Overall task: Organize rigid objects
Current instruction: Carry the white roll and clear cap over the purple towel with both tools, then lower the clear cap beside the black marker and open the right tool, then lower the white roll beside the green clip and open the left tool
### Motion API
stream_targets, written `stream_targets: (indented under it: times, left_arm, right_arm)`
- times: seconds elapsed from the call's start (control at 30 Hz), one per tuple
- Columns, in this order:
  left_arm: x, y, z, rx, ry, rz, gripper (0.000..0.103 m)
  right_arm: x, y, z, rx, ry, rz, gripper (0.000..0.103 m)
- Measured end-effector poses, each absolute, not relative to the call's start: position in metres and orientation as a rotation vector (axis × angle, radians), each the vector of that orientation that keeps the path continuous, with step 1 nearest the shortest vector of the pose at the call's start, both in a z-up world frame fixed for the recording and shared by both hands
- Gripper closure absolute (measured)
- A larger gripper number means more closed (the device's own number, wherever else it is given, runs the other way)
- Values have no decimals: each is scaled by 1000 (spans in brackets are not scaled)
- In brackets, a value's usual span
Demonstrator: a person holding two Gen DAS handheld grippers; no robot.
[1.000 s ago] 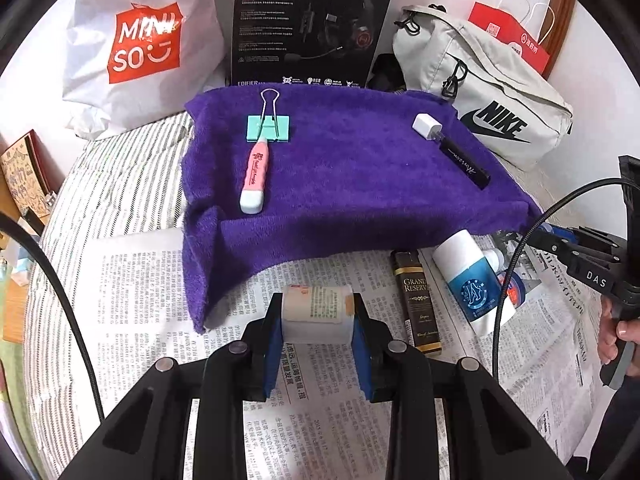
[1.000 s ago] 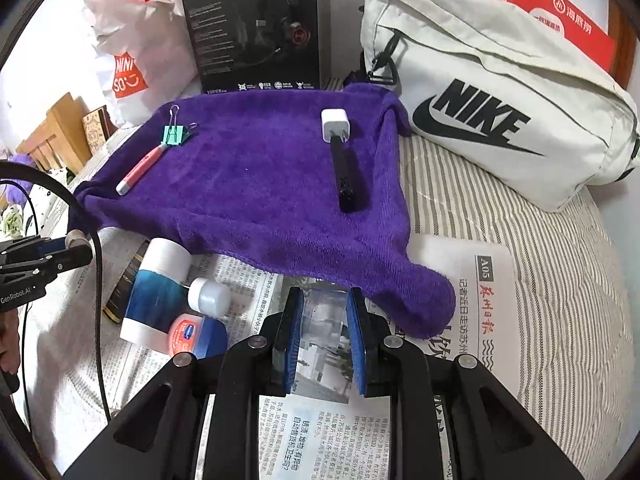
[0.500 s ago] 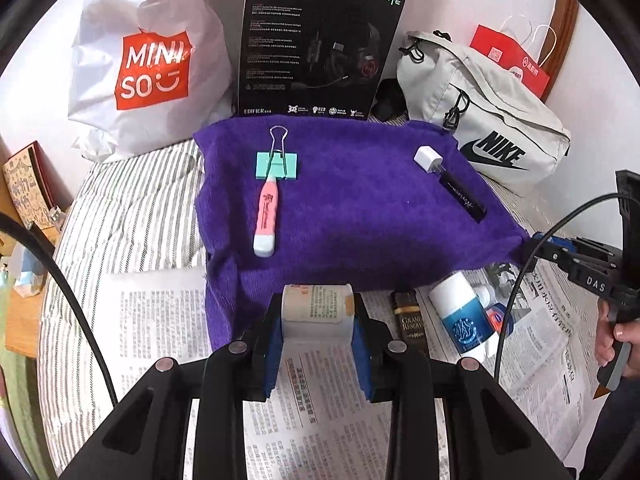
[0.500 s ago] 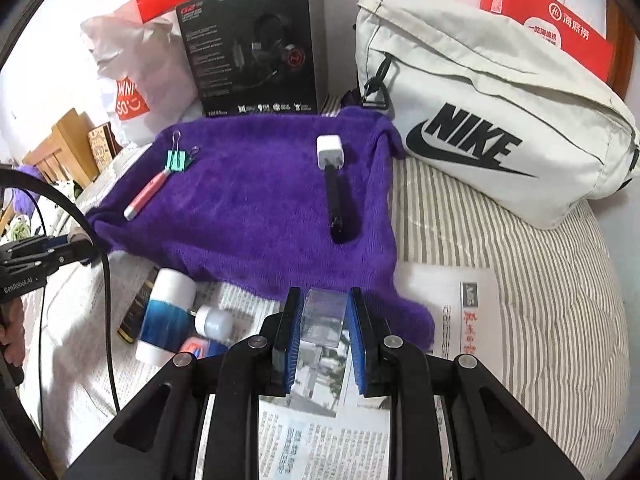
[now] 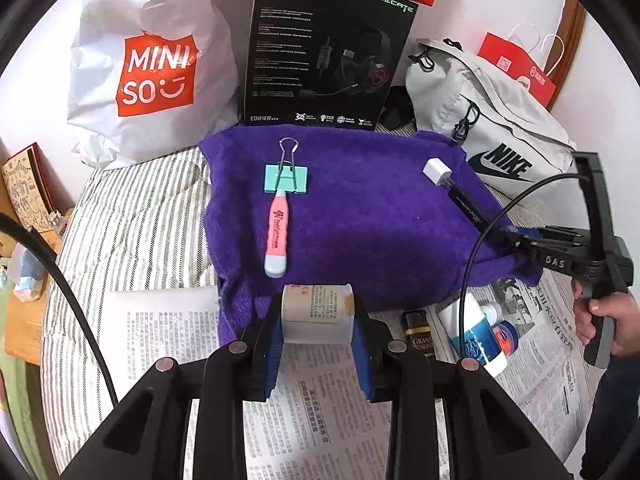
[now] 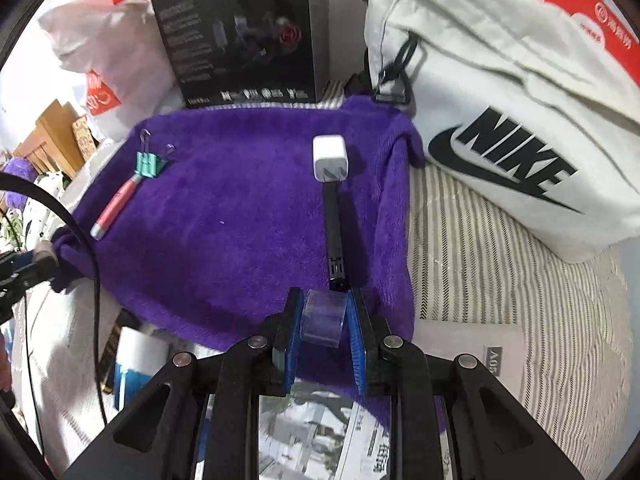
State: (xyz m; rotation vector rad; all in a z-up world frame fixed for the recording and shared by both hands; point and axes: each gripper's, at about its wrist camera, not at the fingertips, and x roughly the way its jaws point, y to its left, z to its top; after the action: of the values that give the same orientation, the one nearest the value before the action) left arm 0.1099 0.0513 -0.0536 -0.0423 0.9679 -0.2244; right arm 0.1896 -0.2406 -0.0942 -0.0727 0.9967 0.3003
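Observation:
My left gripper (image 5: 318,316) is shut on a small white bottle (image 5: 317,313) with a printed label, held just over the near edge of the purple towel (image 5: 360,220). On the towel lie a teal binder clip (image 5: 286,178), a pink tube (image 5: 278,232), a white charger plug (image 5: 436,170) and a black stick (image 5: 468,210). My right gripper (image 6: 323,318) is shut on a clear plastic block (image 6: 323,314), over the towel's (image 6: 240,208) near edge, just short of the black stick (image 6: 334,236) below the white plug (image 6: 330,158). The clip (image 6: 148,164) and pink tube (image 6: 116,208) lie at the left.
On the newspaper (image 5: 320,408) lie a dark box (image 5: 420,334), a blue-and-white tube (image 5: 470,332) and a small blue tin (image 5: 504,338). Behind the towel stand a white shopping bag (image 5: 152,68), a black headset box (image 5: 324,52) and a pale sling bag (image 6: 520,112). A hand (image 5: 608,316) holds the right gripper's handle.
My right gripper has moved forward from the newspaper over the towel's near edge, close to the black stick. The left gripper has pulled back and risen a little with the bottle.

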Motion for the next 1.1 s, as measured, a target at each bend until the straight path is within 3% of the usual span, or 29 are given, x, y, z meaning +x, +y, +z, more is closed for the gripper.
stream_targets:
  times: [0.73, 0.8, 0.87, 1.1]
  left_arm:
    - [132, 47, -61, -29, 987, -229, 74]
    - [134, 47, -62, -32, 991, -234, 74]
    - [137, 47, -64, -32, 996, -231, 74]
    - [153, 46, -69, -35, 1010, -222, 74]
  right_arm:
    - [212, -218, -108, -157, 1093, 349, 79]
    - [212, -220, -107, -146, 1096, 357, 76]
    - [211, -221, -105, -130, 1100, 376, 66]
    - [195, -230, -92, -117, 1070, 384, 61]
